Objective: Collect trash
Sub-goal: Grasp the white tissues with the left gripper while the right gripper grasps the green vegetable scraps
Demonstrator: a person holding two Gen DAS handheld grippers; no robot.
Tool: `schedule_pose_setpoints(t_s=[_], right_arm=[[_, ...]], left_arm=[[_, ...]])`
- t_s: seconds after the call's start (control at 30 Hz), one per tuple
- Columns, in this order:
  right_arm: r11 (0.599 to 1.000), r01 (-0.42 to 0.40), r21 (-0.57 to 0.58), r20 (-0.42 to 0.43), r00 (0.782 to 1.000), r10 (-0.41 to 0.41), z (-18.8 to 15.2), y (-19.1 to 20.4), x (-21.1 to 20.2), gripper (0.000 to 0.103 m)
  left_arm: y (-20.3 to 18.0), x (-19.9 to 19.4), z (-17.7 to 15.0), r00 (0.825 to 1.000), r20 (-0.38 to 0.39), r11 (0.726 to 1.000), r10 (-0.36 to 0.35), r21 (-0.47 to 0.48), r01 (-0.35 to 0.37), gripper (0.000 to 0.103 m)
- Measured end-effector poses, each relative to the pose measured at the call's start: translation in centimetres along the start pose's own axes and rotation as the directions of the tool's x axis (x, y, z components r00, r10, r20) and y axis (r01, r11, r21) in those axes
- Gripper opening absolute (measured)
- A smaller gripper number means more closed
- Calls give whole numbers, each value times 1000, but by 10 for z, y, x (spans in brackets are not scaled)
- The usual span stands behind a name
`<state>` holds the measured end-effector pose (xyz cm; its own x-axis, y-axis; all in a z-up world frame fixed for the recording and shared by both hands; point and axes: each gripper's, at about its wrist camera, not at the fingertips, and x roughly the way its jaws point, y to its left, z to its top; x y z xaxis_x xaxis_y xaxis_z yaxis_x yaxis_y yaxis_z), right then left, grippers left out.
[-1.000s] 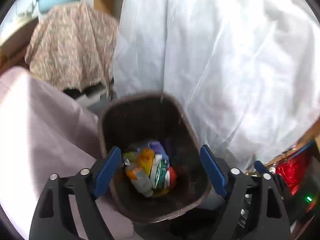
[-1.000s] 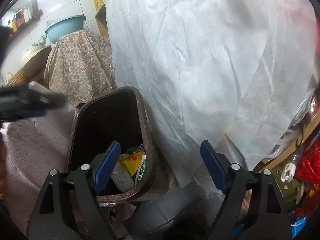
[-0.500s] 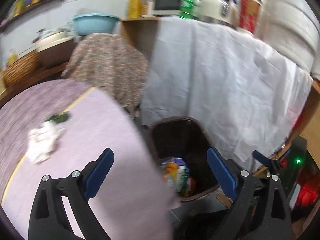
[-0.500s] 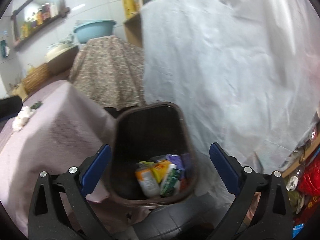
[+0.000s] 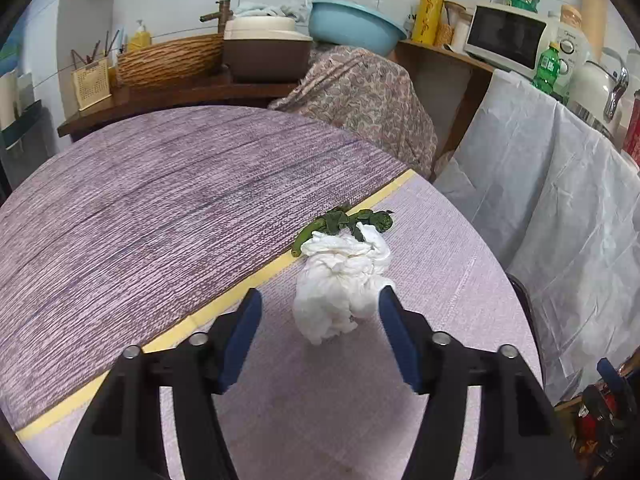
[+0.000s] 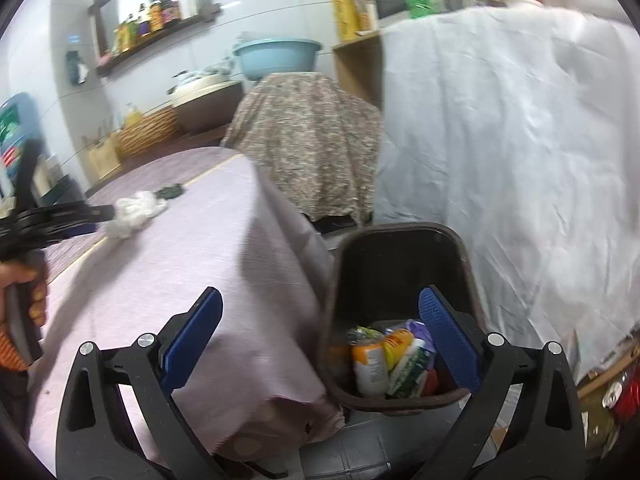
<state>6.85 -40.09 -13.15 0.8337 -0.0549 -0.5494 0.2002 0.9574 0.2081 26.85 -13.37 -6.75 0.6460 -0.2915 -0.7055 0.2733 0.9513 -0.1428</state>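
Observation:
A crumpled white tissue (image 5: 344, 280) lies on the purple tablecloth (image 5: 160, 208), with a green vegetable scrap (image 5: 340, 222) just behind it. My left gripper (image 5: 320, 320) is open, its blue pads on either side of the tissue's near end. The tissue (image 6: 136, 210) and the left gripper (image 6: 60, 216) also show in the right wrist view. My right gripper (image 6: 320, 332) is open and empty above the brown trash bin (image 6: 400, 236), which holds several wrappers and bottles (image 6: 388, 360) beside the table's corner.
A white sheet (image 6: 520, 140) drapes furniture right of the bin. A floral cloth (image 5: 360, 92) covers something behind the table. A counter at the back holds a basket (image 5: 168, 60), a pot and a blue basin (image 5: 352, 24). A microwave (image 5: 504, 36) stands at right.
My left gripper has swung from above the bin to the table and now brackets the tissue. My right gripper has shifted left, bringing the table and bin into view.

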Motion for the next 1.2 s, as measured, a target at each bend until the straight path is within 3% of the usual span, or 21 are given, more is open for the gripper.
schedule_pose_setpoints(t_s=[0.13,0.17,0.23,0.4,0.57,0.8,1.0,1.07,1.1,1.17,1.2], right_arm=[[997,-44,-60,-4,999,44,11,26,2,97],[996,-53,-78,-3,999,53,14,31,2,97],[988,-74,-132,4,997,76,23,47,3,97],[960,-188,-205,-34,982,185,56,82,25,97],[920,-256,-297,-130,965,227,87,127,75,91],[832,-272,-483,-263,952,158,105,193,168,71],[780,-319,-539,-355,925,133,111,215,216,65],[772,-351,-530,-365,916,165,113,215,220,62],[771,-365,-523,-372,911,179,115,215,222,59],[763,-408,-500,-394,893,219,116,213,222,31],[766,-400,-504,-388,897,213,115,213,220,26]], left_arm=[[-3,18,1,999,-44,1000,-1,18,2,36],[0,20,-1,999,-51,1000,-11,11,12,25],[5,17,-4,998,-47,999,-38,-4,38,16],[19,-3,-1,998,-8,997,-56,-58,55,13],[46,-33,11,995,95,992,-10,-123,22,13],[63,-35,10,993,113,984,16,-178,5,13],[62,-34,11,993,117,984,6,-179,15,13],[61,-34,10,993,118,984,6,-179,16,13],[61,-34,10,993,116,984,2,-179,19,13],[61,-33,9,994,112,984,-1,-175,20,13],[61,-32,8,994,111,984,-1,-175,20,13]])
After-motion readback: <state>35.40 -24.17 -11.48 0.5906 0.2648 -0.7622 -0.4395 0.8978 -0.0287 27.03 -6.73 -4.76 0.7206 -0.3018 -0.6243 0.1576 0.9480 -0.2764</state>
